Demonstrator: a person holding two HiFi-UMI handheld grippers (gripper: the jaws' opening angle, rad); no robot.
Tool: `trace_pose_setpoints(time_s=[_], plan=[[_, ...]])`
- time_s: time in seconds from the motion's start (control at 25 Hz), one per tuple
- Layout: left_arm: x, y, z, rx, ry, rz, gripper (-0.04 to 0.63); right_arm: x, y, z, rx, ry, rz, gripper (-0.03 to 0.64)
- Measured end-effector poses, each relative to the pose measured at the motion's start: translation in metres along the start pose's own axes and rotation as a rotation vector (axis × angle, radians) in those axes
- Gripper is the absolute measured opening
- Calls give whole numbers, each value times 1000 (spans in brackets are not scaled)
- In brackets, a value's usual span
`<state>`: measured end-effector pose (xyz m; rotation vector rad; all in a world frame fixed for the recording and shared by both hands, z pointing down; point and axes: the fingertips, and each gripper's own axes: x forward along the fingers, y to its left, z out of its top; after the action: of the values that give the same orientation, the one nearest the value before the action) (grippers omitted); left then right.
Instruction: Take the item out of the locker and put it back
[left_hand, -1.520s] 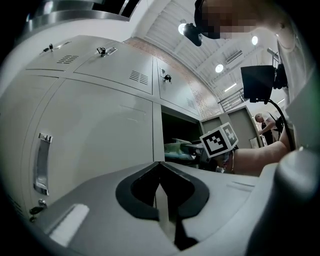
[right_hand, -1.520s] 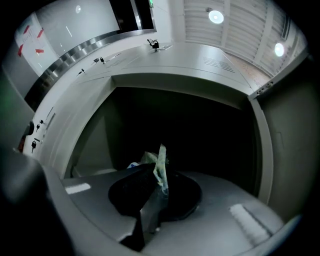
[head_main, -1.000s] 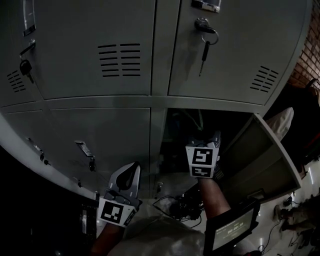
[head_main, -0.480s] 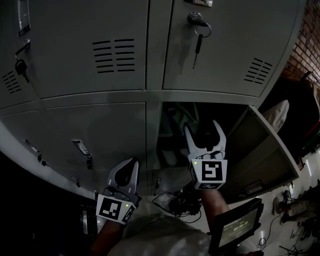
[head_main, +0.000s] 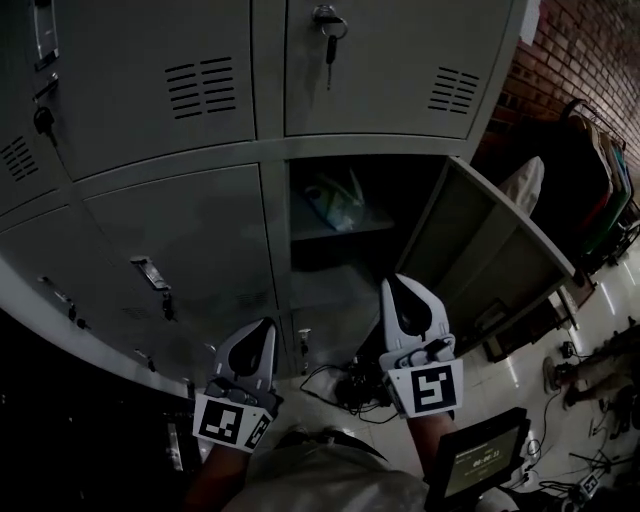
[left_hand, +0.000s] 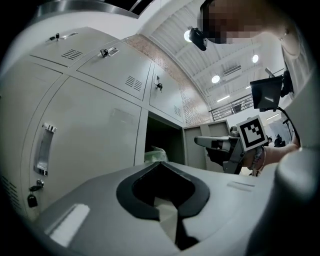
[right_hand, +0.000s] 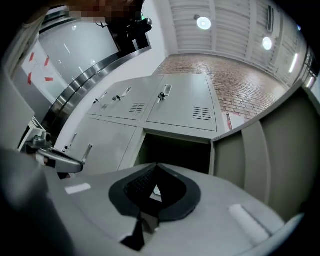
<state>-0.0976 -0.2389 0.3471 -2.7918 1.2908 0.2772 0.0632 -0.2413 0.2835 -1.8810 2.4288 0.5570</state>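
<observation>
Grey metal lockers (head_main: 190, 230), matt painted finish.
Rough red brick wall (head_main: 585, 50) to one side; glossy, reflective floor (head_main: 515, 372) beneath.

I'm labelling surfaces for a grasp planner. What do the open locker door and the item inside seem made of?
The open locker door: likely painted sheet steel, matte grey; thin folded edges, and the neighbouring doors show punched vent slots. The item: probably a thin plastic bag, pale green, crumpled; too dim to be sure.

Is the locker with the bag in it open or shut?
Open. Its door swings out to the right, and the bag shows on the shelf inside.
</observation>
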Motion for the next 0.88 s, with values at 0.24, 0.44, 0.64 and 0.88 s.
trace_pose_setpoints(time_s=[0.24,0.44,0.64,0.88], plan=[[-26,-50,8,31,-2,13,-20,-61,2,5,64,-23,43,-2],[-46,-110,4,46,21,48,-20,-126,-2,-4,130,10,107,-2],[-67,-171,-8,20,42,81,-20,-183,1,-8,148,49,184,-2],[-82,-201,3,70,31,88,-21,-214,-3,1,159,49,176,-2]])
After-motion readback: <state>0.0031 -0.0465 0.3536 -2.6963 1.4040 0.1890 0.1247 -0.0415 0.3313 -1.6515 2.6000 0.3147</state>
